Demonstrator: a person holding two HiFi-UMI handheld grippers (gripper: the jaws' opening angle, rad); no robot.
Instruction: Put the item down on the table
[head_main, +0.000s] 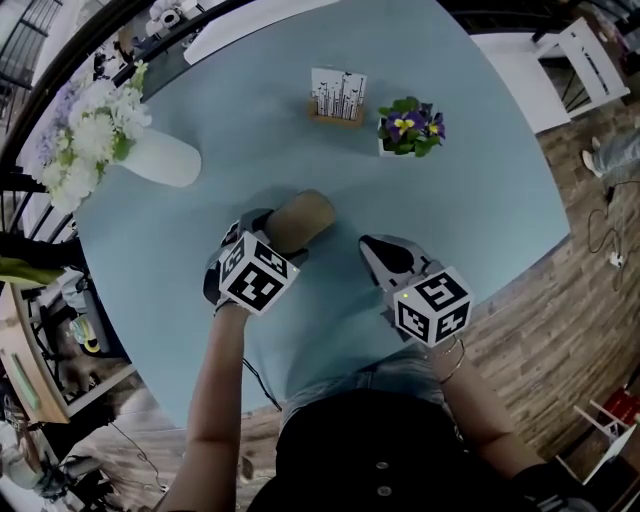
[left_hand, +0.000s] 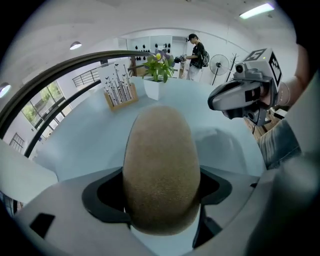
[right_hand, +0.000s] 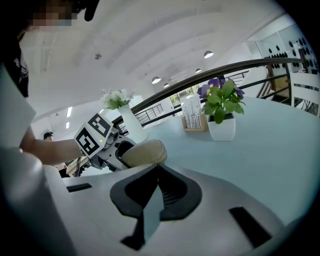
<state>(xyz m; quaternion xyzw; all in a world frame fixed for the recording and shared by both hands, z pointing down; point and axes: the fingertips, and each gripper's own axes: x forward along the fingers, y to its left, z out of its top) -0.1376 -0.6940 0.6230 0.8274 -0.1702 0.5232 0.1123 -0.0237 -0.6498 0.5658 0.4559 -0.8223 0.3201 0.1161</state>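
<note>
The left claw (head_main: 272, 240) is squeezing the tan lump (head_main: 303, 218), which is poking out past its tips over the surface (head_main: 480, 170). The right claw (head_main: 372, 246) is hanging nearby, closed and empty.

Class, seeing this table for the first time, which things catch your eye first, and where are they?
A tan, rounded lump is clamped in the left gripper over the near part of the round blue table. Beside it the right gripper is shut on nothing. Farther back stand a purple-flowered potted plant and, at the left edge, a white vase of pale flowers.
</note>
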